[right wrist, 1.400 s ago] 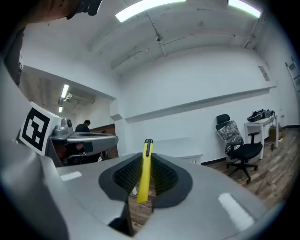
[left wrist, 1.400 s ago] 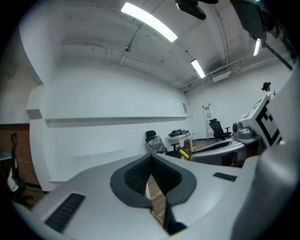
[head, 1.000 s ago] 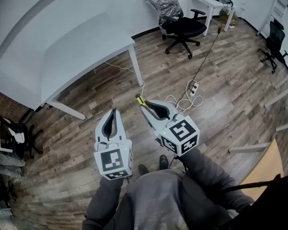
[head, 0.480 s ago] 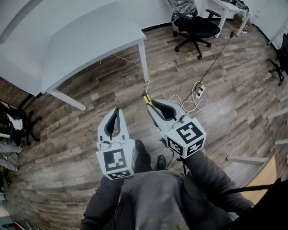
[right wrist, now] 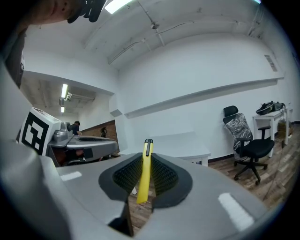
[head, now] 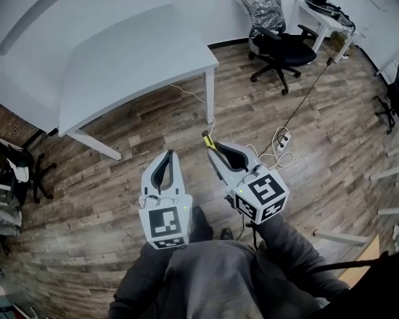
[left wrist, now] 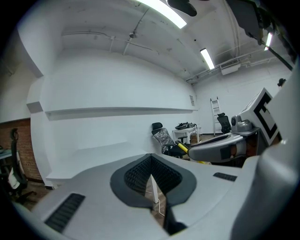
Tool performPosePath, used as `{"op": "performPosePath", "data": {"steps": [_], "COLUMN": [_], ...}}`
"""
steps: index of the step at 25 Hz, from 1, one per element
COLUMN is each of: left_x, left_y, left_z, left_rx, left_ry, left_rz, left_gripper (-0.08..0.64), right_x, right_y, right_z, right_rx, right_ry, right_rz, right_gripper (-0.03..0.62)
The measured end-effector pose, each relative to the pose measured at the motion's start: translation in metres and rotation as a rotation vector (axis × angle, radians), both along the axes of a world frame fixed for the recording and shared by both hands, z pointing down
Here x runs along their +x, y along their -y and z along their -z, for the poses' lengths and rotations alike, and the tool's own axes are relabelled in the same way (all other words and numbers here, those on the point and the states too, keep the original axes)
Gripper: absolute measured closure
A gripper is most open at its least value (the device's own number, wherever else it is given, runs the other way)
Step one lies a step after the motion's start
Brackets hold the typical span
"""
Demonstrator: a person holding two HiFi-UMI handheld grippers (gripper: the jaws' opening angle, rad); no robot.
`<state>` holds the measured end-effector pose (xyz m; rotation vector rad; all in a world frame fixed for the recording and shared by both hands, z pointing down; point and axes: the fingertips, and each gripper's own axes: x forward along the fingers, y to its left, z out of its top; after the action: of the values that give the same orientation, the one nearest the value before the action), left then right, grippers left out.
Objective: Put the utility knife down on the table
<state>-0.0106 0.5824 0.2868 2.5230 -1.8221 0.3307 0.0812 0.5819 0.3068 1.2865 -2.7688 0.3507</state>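
Note:
A yellow utility knife [right wrist: 144,174] with a black tip stands clamped between the ribbed pads of my right gripper [right wrist: 146,180], which is shut on it. From the head view its yellow end [head: 206,138] pokes out past the right gripper [head: 215,149]. My left gripper [head: 166,163] is held beside it, its jaws shut with nothing between them; the left gripper view shows the tips [left wrist: 151,168] meeting. Both grippers hang over the wooden floor, short of the white table [head: 124,62], which also shows ahead in the right gripper view as the table [right wrist: 187,140].
A black office chair [head: 283,47] stands at the back right, with a second white desk [head: 318,12] beyond it. A power strip and white cables [head: 279,146] lie on the floor to the right. A table leg [head: 210,93] stands just ahead of the grippers.
The view has moved toward the white table, which now sits closer and more central. Both grippers keep the same pose and the knife stays clamped.

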Motion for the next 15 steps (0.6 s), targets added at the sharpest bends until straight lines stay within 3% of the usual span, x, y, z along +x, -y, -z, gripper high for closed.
{"op": "performPosePath", "data": {"steps": [8,15], "left_x": [-0.061,-0.091], "left_y": [0.047,0.070], "left_z": [0.002,0.003], "left_rx": [0.009,0.013], "left_ry": [-0.040,-0.079], "left_rz": [0.008,0.003], "left_gripper": [0.558,0.558], "right_x": [-0.062,-0.089], "right_y": [0.047,0.074], "right_z": [0.004,0.014], "right_rx": [0.008,0.020], "right_ry": [-0.033,-0.043], "right_rz": [0.013,0.007], "right_gripper": [0.535,0.535]}}
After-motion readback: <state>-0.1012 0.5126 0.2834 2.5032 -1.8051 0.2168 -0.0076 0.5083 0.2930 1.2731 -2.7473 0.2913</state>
